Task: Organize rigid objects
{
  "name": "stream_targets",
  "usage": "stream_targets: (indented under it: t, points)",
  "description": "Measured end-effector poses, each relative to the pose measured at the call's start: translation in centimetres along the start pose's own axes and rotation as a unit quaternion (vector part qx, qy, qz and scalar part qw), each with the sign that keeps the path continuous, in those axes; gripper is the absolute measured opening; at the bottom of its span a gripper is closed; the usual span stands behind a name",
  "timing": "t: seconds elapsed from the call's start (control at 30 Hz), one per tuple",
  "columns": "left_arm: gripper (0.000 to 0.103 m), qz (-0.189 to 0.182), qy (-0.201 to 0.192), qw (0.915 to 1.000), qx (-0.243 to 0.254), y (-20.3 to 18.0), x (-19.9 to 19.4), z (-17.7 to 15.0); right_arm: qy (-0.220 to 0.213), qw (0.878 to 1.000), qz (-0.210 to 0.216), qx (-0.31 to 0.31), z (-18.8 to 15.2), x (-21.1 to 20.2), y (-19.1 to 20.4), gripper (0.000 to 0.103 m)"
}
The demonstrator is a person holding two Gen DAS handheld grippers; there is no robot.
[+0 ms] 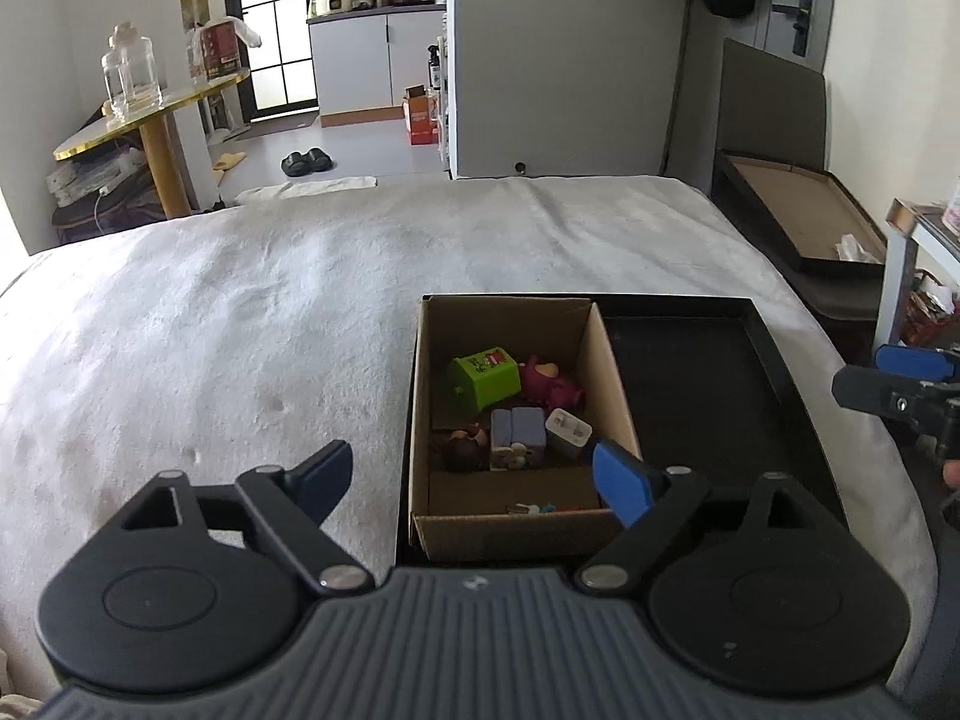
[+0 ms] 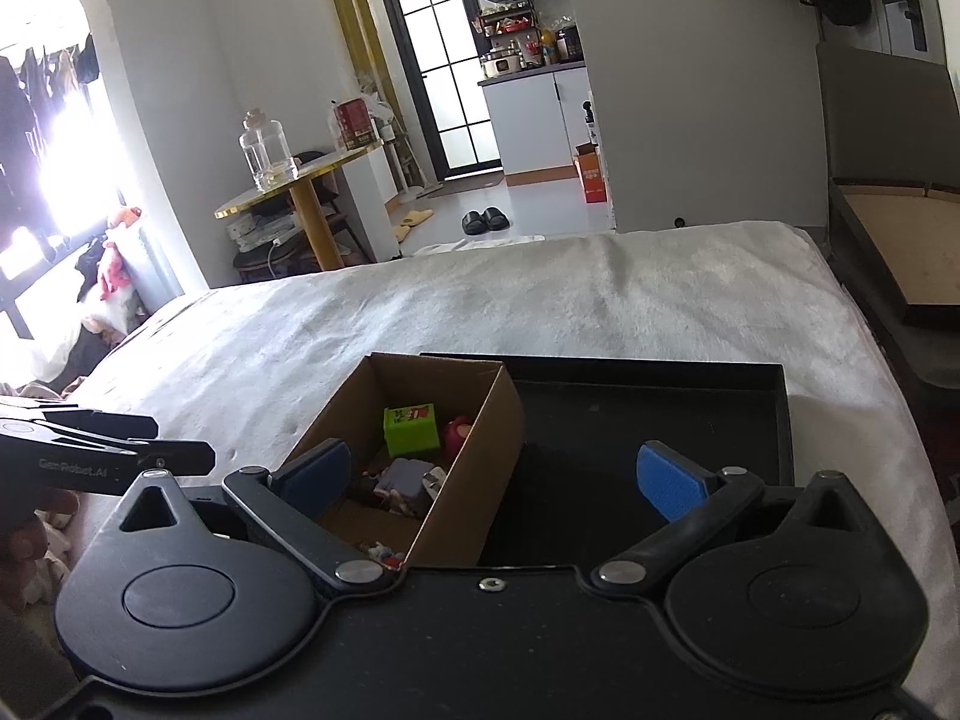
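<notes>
In the left wrist view a brown cardboard box (image 1: pixel 510 420) sits open on a white fuzzy bedspread (image 1: pixel 240 330), filling the left part of a shallow black tray (image 1: pixel 708 384) whose right part lies bare. Inside the box, toward its far wall, a lime-green cube (image 1: pixel 485 381) lies tilted with red and green print on its top face, too small to read; a magenta plush toy (image 1: pixel 549 387) touches it on the right. Nearer the box's front wall come a brown figurine (image 1: pixel 463 449), a lavender block (image 1: pixel 517 437) with cartoon figures on its front, and a white charger plug (image 1: pixel 569 433), side by side. A few tiny coloured bits (image 1: pixel 531 507) rest by the front wall. The left gripper (image 1: pixel 474 474) hangs over the box's near left corner, jaws spread wide with nothing between them; the right gripper (image 1: pixel 900 381) shows at the frame's right edge, beyond the tray. In the right wrist view the same box (image 2: pixel 468 450) appears from its right side, the green cube (image 2: pixel 411 429) and the magenta toy (image 2: pixel 457 432) against the far wall, the lavender block (image 2: pixel 408 477) nearer. The right gripper (image 2: pixel 492 474) straddles the box's right wall, jaws wide apart and empty. The left gripper (image 2: pixel 108 456), left of the box, carries pale lettering that seems to read "GenRobot.AI". Beyond the bed stand a round gold-edged table (image 2: pixel 300 186) with a glass jar (image 2: pixel 267 150) and black slippers (image 2: pixel 486 219) on the floor.
</notes>
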State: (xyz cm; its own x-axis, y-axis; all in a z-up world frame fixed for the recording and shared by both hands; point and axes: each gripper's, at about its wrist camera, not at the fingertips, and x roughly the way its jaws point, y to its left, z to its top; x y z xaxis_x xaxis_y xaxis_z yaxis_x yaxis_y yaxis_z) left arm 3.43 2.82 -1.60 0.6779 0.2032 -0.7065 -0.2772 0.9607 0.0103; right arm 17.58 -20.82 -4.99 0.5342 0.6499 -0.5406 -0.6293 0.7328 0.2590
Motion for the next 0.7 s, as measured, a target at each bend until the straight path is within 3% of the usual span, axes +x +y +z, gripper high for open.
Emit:
stream_targets:
  t: [0.33,0.7]
  points:
    - [0.093,-0.041,-0.002,0.9992,0.002,0.2,-2.4,-0.3,-0.004,1.000,0.011,0.007,-0.2,-2.5,0.1,0.103]
    - [0.095,-0.061,-0.011,0.9981,0.003,0.6,-4.2,-0.9,-0.007,1.000,0.020,-0.007,-0.7,-5.0,1.1,0.103]
